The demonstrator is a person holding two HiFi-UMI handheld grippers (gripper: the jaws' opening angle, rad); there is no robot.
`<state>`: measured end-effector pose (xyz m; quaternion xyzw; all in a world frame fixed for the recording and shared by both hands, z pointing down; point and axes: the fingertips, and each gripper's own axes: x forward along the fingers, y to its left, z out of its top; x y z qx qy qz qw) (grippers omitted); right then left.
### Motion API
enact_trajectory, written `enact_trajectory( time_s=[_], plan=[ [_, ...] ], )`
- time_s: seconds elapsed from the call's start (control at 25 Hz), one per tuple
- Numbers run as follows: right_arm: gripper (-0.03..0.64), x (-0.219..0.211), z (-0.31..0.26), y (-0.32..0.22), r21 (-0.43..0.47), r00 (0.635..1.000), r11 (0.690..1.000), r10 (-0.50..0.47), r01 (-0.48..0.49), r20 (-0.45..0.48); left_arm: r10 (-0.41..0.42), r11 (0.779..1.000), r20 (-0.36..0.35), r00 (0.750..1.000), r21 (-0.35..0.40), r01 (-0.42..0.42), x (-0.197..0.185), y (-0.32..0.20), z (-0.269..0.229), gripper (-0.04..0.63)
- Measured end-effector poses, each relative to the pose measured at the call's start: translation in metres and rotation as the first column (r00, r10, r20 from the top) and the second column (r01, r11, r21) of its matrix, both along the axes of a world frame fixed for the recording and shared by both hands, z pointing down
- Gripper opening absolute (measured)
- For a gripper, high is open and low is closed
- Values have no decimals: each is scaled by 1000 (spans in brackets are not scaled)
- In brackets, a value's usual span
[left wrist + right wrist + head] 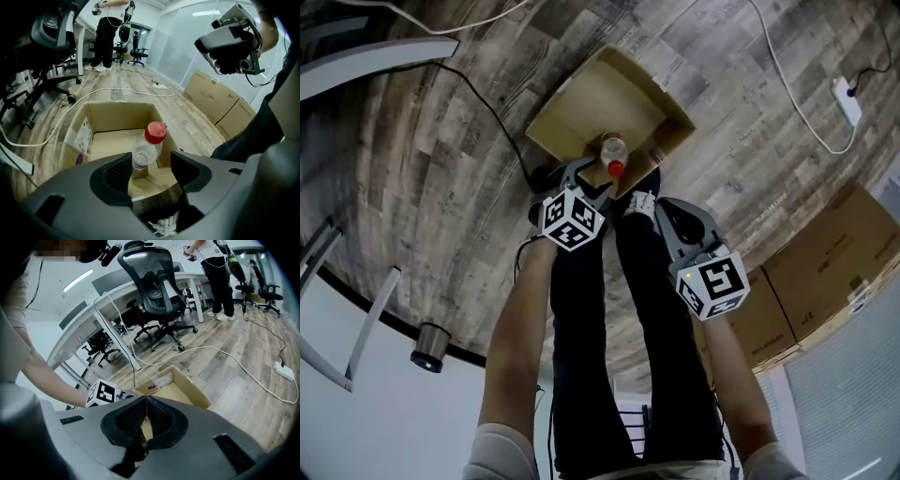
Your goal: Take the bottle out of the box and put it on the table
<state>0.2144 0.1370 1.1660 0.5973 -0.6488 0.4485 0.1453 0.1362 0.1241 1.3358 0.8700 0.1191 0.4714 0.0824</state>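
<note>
An open cardboard box (581, 98) lies on the wooden floor in the head view. A clear bottle (613, 150) with a red cap (617, 168) stands inside it by the near wall. My left gripper (592, 180) hangs just above the bottle. In the left gripper view its jaws (151, 164) stand open, with the bottle (143, 152) and red cap (155, 132) seen through the gap and the pads not touching it. My right gripper (660, 207) is to the right of the box, over my leg. Its jaws (146, 416) are shut with nothing between them, and the box (178, 385) lies beyond.
Larger closed cardboard boxes (825, 253) stand at the right. A white cable and a power strip (847, 98) lie on the floor beyond the box. An office chair (157, 291), long desks and a standing person (220, 273) are further off. My own legs (609, 328) and shoes are beside the box.
</note>
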Motion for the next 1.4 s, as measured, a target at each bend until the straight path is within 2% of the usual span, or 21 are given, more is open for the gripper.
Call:
enact_trajectory(
  time_s=[0.16, 0.32, 0.48, 0.72, 0.96, 1.16, 1.4],
  plan=[
    [40, 6, 10, 11, -12, 1000, 1000, -8, 8, -8, 10, 999, -7, 1000, 48, -10, 8, -1, 23, 328],
    [40, 11, 19, 18, -23, 1000, 999, -23, 22, -12, 62, 995, -32, 998, 80, -59, 23, 4, 40, 358],
    [40, 18, 26, 24, -23, 1000, 1000, -21, 20, -6, 100, 992, -52, 994, 83, -96, 44, 12, 55, 360],
    [40, 25, 34, 32, -26, 994, 996, 91, -89, 58, 120, 988, -87, 989, 103, -111, 59, 18, 75, 359],
    [40, 21, 41, 33, -21, 994, 996, 91, -90, 61, 107, 990, -144, 984, 102, -93, 76, 12, 73, 337],
    [40, 26, 35, 27, -10, 995, 996, 90, -90, 41, 106, 991, -132, 986, 99, -93, 74, 9, 70, 328],
    [40, 25, 16, 27, -19, 994, 994, 109, -108, 30, 66, 992, -138, 988, 111, -51, 68, 0, 43, 327]
  ],
)
